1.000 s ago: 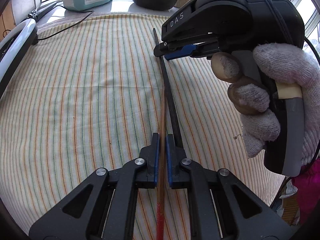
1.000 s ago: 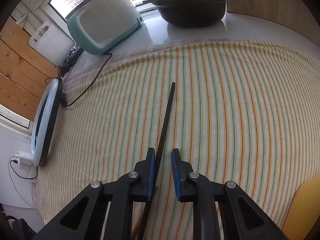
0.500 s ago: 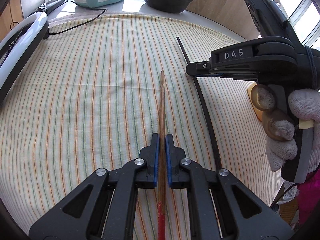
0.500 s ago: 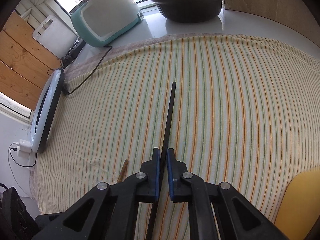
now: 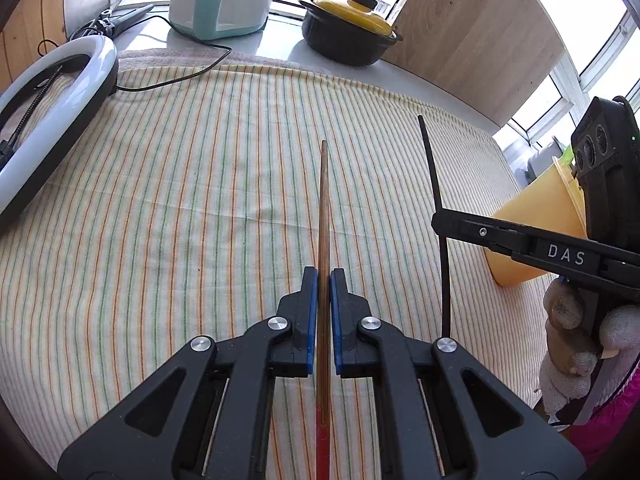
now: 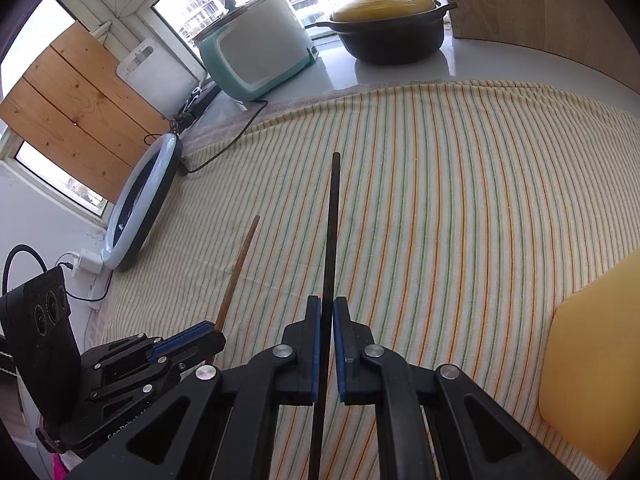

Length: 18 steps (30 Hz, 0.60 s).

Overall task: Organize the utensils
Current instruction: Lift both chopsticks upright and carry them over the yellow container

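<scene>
My left gripper (image 5: pixel 324 276) is shut on a brown wooden chopstick (image 5: pixel 324 208) with a red end, held above the striped cloth (image 5: pixel 180 200). My right gripper (image 6: pixel 327 304) is shut on a black chopstick (image 6: pixel 333 216), also lifted. In the left wrist view the right gripper (image 5: pixel 440 218) holds the black chopstick (image 5: pixel 432 168) to the right of the brown one. In the right wrist view the left gripper (image 6: pixel 218 334) and the brown chopstick (image 6: pixel 238 268) show at the lower left. A yellow container (image 5: pixel 536 216) lies at the right, and also shows in the right wrist view (image 6: pixel 592 368).
A ring light (image 5: pixel 52 92) with its cable lies on the cloth's left side. A teal and white cooker (image 6: pixel 256 52) and a black pot with a yellow lid (image 6: pixel 392 28) stand on the counter behind the cloth. A wooden panel (image 5: pixel 472 32) rises at the back right.
The right gripper shut on the black chopstick. Both grippers lifted their chopsticks off the cloth and drew apart, so the two sticks no longer lie together.
</scene>
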Each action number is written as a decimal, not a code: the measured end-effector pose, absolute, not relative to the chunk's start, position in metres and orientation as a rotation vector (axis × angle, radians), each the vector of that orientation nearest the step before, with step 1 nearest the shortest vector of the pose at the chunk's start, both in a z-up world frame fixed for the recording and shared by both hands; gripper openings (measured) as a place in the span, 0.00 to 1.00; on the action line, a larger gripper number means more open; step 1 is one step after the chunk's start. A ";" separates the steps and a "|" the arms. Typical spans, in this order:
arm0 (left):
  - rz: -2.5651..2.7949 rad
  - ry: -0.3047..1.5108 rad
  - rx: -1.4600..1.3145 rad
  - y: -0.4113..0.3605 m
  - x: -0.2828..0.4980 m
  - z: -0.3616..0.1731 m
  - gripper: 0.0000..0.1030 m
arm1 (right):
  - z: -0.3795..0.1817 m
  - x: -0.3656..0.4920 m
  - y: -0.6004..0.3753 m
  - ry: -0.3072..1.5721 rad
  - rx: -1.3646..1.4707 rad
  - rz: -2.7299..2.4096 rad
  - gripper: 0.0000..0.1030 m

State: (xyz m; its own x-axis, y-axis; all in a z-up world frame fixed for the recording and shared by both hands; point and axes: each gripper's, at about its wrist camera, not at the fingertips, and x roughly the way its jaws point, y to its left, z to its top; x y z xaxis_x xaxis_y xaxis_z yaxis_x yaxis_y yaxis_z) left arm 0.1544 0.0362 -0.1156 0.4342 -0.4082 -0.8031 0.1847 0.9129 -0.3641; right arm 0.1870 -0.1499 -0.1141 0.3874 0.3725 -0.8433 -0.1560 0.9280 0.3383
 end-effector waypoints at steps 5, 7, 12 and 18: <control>-0.342 0.963 -0.214 0.039 0.151 -0.088 0.05 | -0.093 0.168 -0.152 1.058 0.182 0.356 0.04; -0.328 0.913 -0.196 0.037 0.146 -0.077 0.05 | -0.085 0.161 -0.153 1.032 0.166 0.359 0.04; -0.305 0.809 -0.188 0.035 0.134 -0.055 0.05 | -0.066 0.141 -0.154 0.961 0.132 0.366 0.04; -0.322 0.740 -0.260 0.035 0.117 -0.039 0.05 | -0.043 0.109 -0.162 0.837 0.144 0.355 0.03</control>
